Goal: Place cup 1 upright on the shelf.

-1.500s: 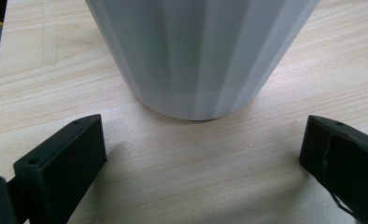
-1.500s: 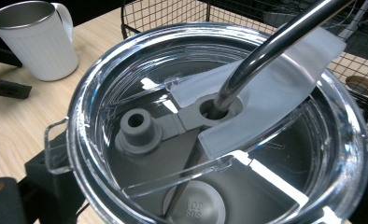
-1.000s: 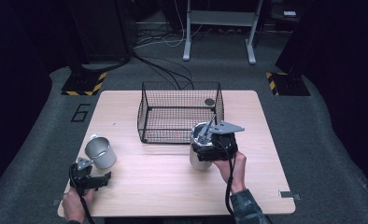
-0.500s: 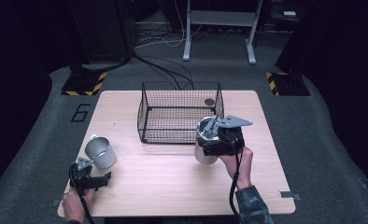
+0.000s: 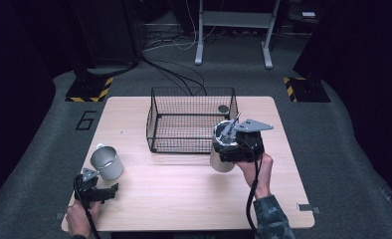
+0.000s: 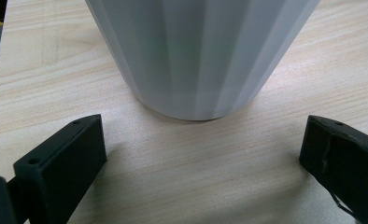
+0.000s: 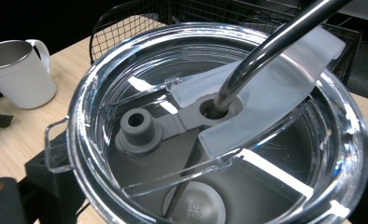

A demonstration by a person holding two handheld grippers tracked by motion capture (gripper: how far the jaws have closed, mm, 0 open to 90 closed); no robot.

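Note:
A steel tumbler (image 5: 221, 158) with a clear lid (image 7: 126, 84) and a metal straw (image 7: 266, 46) is at the wire basket's (image 5: 191, 119) front right corner. My right gripper (image 5: 228, 145) is shut on the tumbler just under its rim, and one jaw shows beside the lid at lower left. Whether its base touches the table I cannot tell. A metal mug (image 5: 106, 163) with a white handle stands at front left. My left gripper (image 5: 100, 192) lies low on the table just short of it. It is open, with the mug's wall (image 6: 201, 51) beyond the two jaws.
A small dark disc (image 5: 223, 108) lies in the basket's far right corner. The wooden table (image 5: 184, 199) has bare room in front of the basket. From the right gripper view, the mug (image 7: 18, 72) is off to the left and the basket (image 7: 135, 18) lies behind the lid.
My right gripper has shifted the tumbler a little up and away, toward the basket. The left gripper and the mug have stayed put.

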